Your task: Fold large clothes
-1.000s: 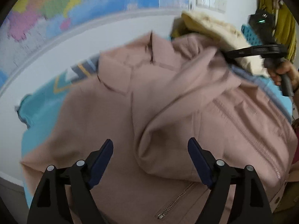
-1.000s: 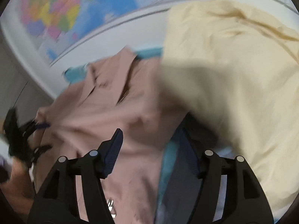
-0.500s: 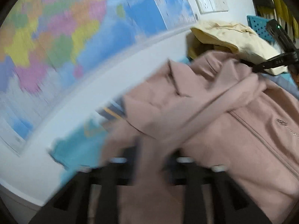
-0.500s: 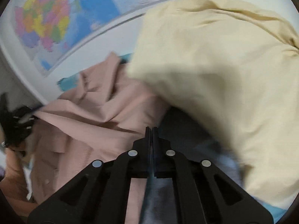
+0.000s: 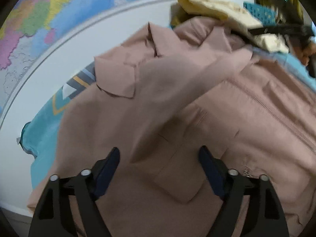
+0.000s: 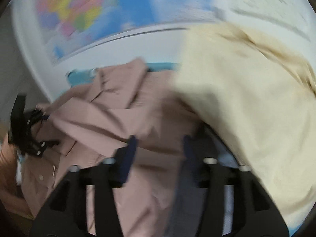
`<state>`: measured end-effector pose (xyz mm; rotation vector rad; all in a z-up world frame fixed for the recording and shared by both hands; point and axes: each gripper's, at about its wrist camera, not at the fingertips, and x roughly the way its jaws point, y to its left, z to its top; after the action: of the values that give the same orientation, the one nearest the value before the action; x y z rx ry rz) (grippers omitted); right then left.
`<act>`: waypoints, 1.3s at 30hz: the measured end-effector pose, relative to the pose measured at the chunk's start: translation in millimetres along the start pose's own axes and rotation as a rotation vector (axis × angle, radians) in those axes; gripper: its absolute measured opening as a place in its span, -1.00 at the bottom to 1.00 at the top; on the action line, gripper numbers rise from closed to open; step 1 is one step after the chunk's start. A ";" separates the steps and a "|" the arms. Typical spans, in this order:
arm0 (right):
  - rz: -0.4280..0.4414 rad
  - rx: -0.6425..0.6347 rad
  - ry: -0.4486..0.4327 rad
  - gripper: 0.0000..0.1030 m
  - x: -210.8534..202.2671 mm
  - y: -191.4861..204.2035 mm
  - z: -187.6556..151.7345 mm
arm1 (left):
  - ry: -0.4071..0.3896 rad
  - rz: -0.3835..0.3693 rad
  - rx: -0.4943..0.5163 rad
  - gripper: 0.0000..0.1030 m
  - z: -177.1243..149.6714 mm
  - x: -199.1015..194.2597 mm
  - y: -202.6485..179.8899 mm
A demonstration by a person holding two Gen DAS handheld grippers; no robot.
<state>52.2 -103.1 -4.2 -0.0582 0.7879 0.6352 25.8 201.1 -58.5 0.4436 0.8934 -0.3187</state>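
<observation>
A dusty pink zip jacket [image 5: 177, 102] lies spread on a teal cover [image 5: 45, 122], collar toward the wall, one sleeve folded across its front. My left gripper [image 5: 159, 158] is open and empty just above the jacket's lower front. In the right wrist view the jacket [image 6: 122, 114] fills the left half. My right gripper [image 6: 159, 144] is open and empty over the jacket's edge, beside a cream garment [image 6: 246, 108]. The left gripper also shows at the far left of the right wrist view [image 6: 29, 130].
A cream garment [image 5: 217, 9] is piled at the far end by a teal basket [image 5: 264, 13]. A coloured wall map [image 5: 59, 9] and white wall run behind the surface. A grey cloth [image 6: 183, 197] lies under my right gripper.
Both grippers closed about half a second ago and are open again now. The sleeve now lies flatter across the jacket front. The right view has swung and is blurred.
</observation>
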 end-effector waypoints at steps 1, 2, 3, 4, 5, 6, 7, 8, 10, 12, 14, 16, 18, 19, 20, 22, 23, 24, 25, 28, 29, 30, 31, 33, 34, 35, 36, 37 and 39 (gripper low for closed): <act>0.005 -0.034 0.016 0.03 10.2 13.1 4.7 | 0.011 0.007 -0.012 -0.02 3.3 4.4 0.7; 0.028 -0.063 0.041 0.02 22.0 24.4 8.3 | 0.017 0.016 -0.024 -0.45 6.9 6.1 3.3; 0.043 -0.083 0.056 -0.03 29.6 31.2 9.7 | 0.012 0.061 -0.028 -0.78 10.1 4.4 7.0; 0.045 -0.091 0.061 -0.03 33.0 34.6 10.2 | -0.019 0.172 -0.024 -0.80 17.5 -4.3 12.9; 0.060 -0.091 0.065 -0.03 40.2 39.1 12.1 | -0.046 0.231 -0.025 -0.83 20.5 -14.8 19.5; 0.079 -0.086 0.066 -0.04 42.7 38.5 12.1 | -0.081 0.308 -0.031 -0.84 27.0 -29.6 28.2; 0.083 -0.078 0.062 -0.04 44.2 35.6 11.0 | -0.101 0.356 -0.031 -0.84 31.4 -40.9 34.5; 0.073 -0.068 0.061 -0.03 47.7 33.1 10.4 | -0.132 0.433 -0.006 -0.83 34.1 -57.9 38.5; 0.071 -0.050 0.084 -0.03 51.4 24.2 5.4 | -0.159 0.498 0.086 -0.71 29.1 -69.1 32.8; 0.049 -0.026 0.125 -0.03 59.8 14.0 -1.0 | -0.140 0.504 0.184 -0.01 14.8 -64.1 17.9; 0.021 -0.010 0.145 -0.03 64.7 4.6 -3.6 | -0.061 0.457 0.251 0.16 -3.4 -42.0 4.2; -0.002 0.018 0.144 -0.03 63.7 -4.3 -5.3 | 0.019 0.452 0.316 0.16 -21.7 -16.6 -7.0; -0.052 0.036 0.146 -0.25 63.7 -11.6 -3.5 | 0.036 0.443 0.298 0.16 -28.2 -6.7 -5.0; -0.083 0.037 0.146 -0.33 63.7 -14.3 -3.1 | 0.024 0.423 0.260 0.16 -29.1 -9.1 -0.4; -0.105 0.040 0.147 -0.39 63.9 -17.5 -3.0 | 0.007 0.405 0.227 0.16 -29.1 -13.2 4.7; -0.116 0.085 0.153 -0.38 61.8 -26.3 -5.4 | -0.057 0.363 0.133 0.30 -27.2 -30.1 20.0; -0.108 0.104 0.144 -0.37 57.8 -27.1 -6.0 | -0.106 0.340 0.070 0.38 -26.7 -41.0 31.8; -0.101 0.107 0.133 -0.34 52.7 -28.5 -7.7 | -0.139 0.315 0.023 0.40 -26.9 -49.7 40.8; -0.093 0.102 0.121 -0.34 48.6 -24.3 -5.4 | -0.159 0.292 -0.025 0.42 -26.7 -56.2 50.1; -0.028 0.028 0.064 -0.29 28.6 2.6 0.4 | -0.177 0.255 -0.116 0.44 -31.0 -63.6 67.1; -0.021 -0.001 0.055 -0.23 27.4 13.7 3.7 | -0.188 0.236 -0.128 0.44 -31.9 -65.5 66.0; 0.011 -0.037 0.044 -0.19 27.0 31.8 8.8 | -0.193 0.226 -0.129 0.44 -32.6 -63.7 64.0; 0.049 -0.065 0.045 -0.18 29.2 45.4 13.3 | -0.194 0.224 -0.123 0.44 -33.6 -62.9 61.7; 0.125 -0.173 0.052 0.07 35.1 80.8 16.0 | -0.174 0.233 -0.083 0.44 -36.7 -57.2 53.0; 0.116 -0.244 0.052 0.13 39.9 98.6 15.0 | -0.167 0.223 -0.057 0.45 -39.1 -55.5 46.3; 0.078 -0.338 0.067 0.15 50.3 115.9 10.3 | -0.170 0.212 -0.047 0.48 -41.8 -55.6 42.4; 0.045 -0.380 0.096 0.10 60.4 122.1 6.8 | -0.178 0.198 -0.041 0.49 -44.5 -57.3 39.9; 0.006 -0.397 0.124 0.02 70.1 123.7 3.4 | -0.189 0.189 -0.039 0.49 -46.7 -60.3 39.5; -0.061 -0.361 0.200 -0.24 92.8 107.6 -2.1 | -0.242 0.162 -0.062 0.58 -52.6 -74.6 44.2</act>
<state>40.6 31.3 -49.1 -0.4802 0.8517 0.7148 -34.0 271.5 -16.8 0.4079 0.6252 -0.1910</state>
